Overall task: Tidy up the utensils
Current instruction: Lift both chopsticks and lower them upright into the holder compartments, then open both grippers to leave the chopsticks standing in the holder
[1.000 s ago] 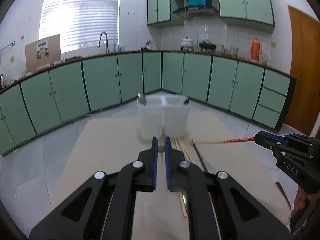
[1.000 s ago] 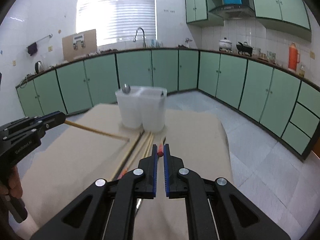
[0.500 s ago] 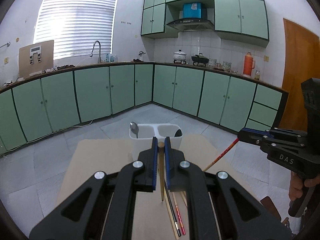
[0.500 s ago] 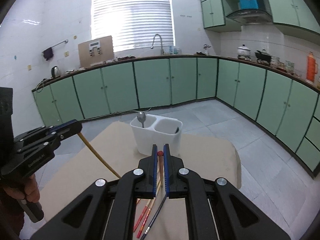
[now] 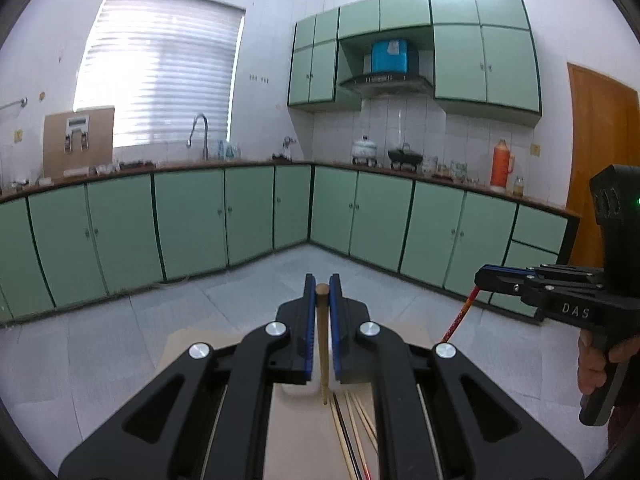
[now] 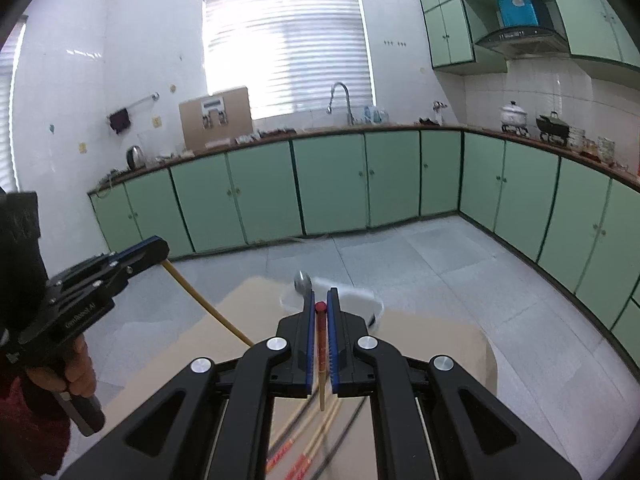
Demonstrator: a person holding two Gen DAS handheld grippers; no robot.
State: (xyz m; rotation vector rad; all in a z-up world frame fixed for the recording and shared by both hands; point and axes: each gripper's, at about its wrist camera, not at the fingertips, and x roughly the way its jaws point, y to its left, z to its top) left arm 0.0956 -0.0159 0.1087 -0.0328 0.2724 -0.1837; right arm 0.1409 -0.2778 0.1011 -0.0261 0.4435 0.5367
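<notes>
Left gripper [image 5: 322, 286]: clamped on plain chopstick [image 5: 322, 344], hanging tip-down above table [image 5: 292, 436].
Right gripper [image 6: 319, 300]: clamped on red-topped chopstick [image 6: 321, 352], hanging tip-down above table.

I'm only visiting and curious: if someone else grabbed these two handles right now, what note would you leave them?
Left gripper: shut on a plain wooden chopstick, lifted, hanging tip-down.
Right gripper: shut on a red-topped chopstick, also lifted clear of the table.
White two-compartment holder: at the table's far end, a spoon already standing in it.
More chopsticks lie loose on the table below the grippers.
Done: the spoon is in, two sticks are picked up.
Left: drop both held sticks into the holder, then collect the loose ones.
</notes>
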